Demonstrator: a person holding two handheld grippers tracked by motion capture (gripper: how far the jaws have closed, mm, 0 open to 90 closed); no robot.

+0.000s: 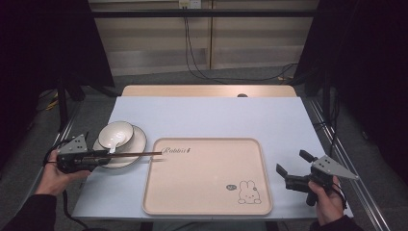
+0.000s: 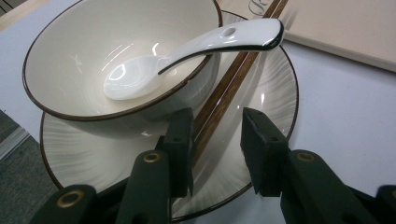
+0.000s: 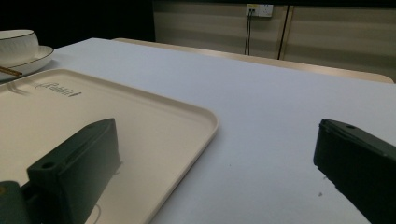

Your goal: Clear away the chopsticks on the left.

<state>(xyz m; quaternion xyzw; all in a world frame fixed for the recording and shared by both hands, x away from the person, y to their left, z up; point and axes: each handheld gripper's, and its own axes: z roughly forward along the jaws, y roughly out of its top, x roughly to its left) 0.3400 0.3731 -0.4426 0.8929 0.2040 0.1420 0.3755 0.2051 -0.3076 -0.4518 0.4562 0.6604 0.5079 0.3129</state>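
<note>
Where the pale blue table [image 1: 207, 115] meets its left edge, left hand [image 1: 54, 174] wrapped around the left gripper [image 1: 105, 157], forearm coming in from the bottom corner, grey plate on top. Jaws parted a modest way, straddling the brown chopsticks [image 1: 139, 154]; seen in the left gripper view, chopsticks [image 2: 223, 88] lying against the inner face of the left-hand pad [image 2: 180, 144], clear gap to the other pad, so not clamped. Gripper tips hovering over the near rim of the cream plate [image 2: 275, 93], just left of the tray [image 1: 208, 176]. On that plate, a cream bowl [image 1: 115, 134] with a dark rim, holding a white spoon [image 2: 187, 51] whose handle sticks out over the bowl's edge above the chopsticks. Chopsticks running rightward from the plate, far tips resting on the tray's upper left corner beside the printed script.

Tray itself beige, flat, bare, a small rabbit drawing near its lower right corner.

Right of the tray, right hand [image 1: 327, 202] gripping the right gripper [image 1: 292, 169] from below, pointed left toward the tray's right edge. Jaws spread wide, holding nothing; in the right gripper view, one jaw over the tray rim [image 3: 205, 122], the other over bare table.
</note>
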